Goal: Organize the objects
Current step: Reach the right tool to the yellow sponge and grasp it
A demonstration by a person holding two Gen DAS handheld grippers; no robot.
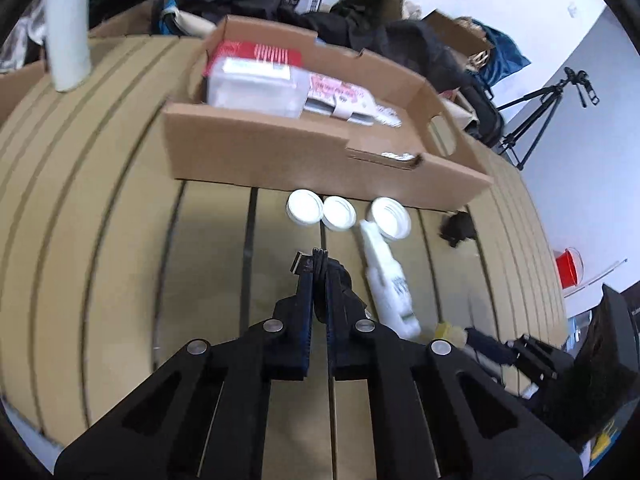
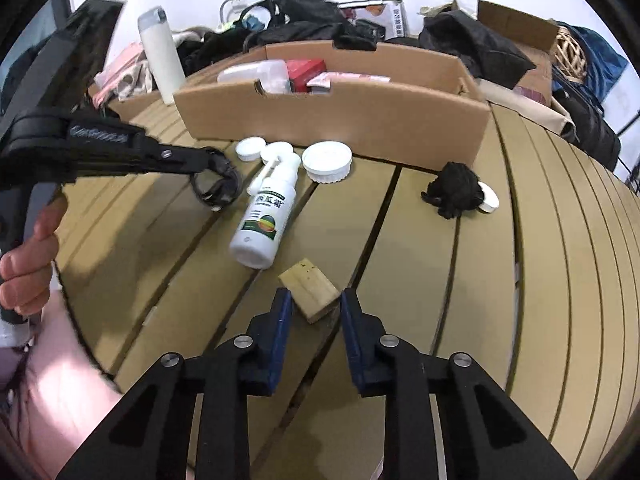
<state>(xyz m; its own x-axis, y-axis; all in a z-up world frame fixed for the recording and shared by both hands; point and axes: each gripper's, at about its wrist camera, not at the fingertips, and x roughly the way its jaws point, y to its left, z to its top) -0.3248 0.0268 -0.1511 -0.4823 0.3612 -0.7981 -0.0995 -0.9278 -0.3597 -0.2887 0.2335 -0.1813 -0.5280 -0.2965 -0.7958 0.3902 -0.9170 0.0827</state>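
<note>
My left gripper [image 1: 319,264] is shut on a coiled black cable [image 1: 316,266] and holds it above the table, short of the cardboard box [image 1: 280,152]. The cable also shows in the right wrist view [image 2: 216,186], hanging from the left gripper [image 2: 218,160]. My right gripper [image 2: 312,300] is open, its fingers on either side of a small wooden block [image 2: 314,290] that lies on the table. A white spray bottle [image 2: 266,212] lies on its side between the two grippers; it also shows in the left wrist view [image 1: 390,280].
Three white lids [image 1: 306,207] [image 1: 339,213] [image 1: 390,217] lie by the box front. A black cloth clump [image 2: 454,190] with another white lid [image 2: 488,200] sits to the right. The box [image 2: 336,120] holds several packages. A white tumbler [image 2: 160,54] stands behind it.
</note>
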